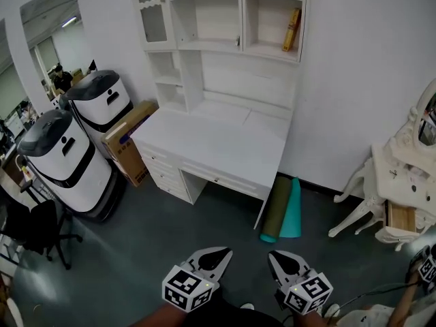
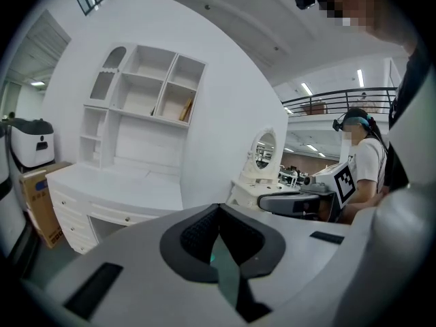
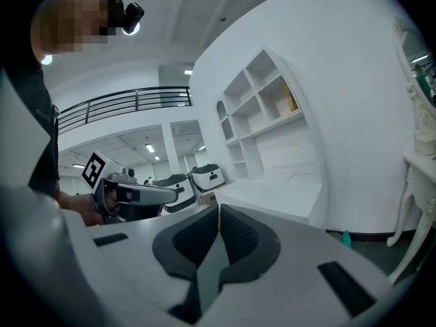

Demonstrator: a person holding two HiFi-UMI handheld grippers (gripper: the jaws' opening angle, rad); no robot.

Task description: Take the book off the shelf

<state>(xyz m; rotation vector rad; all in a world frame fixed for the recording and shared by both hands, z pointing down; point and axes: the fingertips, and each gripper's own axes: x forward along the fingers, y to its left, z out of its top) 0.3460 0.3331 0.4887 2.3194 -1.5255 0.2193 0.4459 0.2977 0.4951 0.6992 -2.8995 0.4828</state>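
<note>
The left claw (image 1: 216,256) and the right claw (image 1: 285,261) were the nearest things. They were low at 6 o'clock in the head view, side by side and close to the person's body. Each claw had its two jaws pressed together, with nothing between them. The left gripper view and the right gripper view both showed the dark pads meeting with no gap. I think they were shut and empty because nothing was near enough to grab yet.

The book (image 1: 291,29) was yellow. It stood in the top right box of the white shelf (image 1: 242,19), up at about 1 o'clock in the head view. It leaned to one side, toward the wall of its box. It was alone in there, so I think it tipped because no other book held it up straight.

From the left claw the book was at 1 o'clock. From the right claw it was at 12 o'clock. It was well apart from both. The white desk (image 1: 218,138) and a stretch of dark floor (image 1: 204,216) lay between the claws and the shelf. Both claws pointed toward the shelf. The book sat up high, so the person would likely need to go closer and reach up, and a claw would have to open first.
</note>
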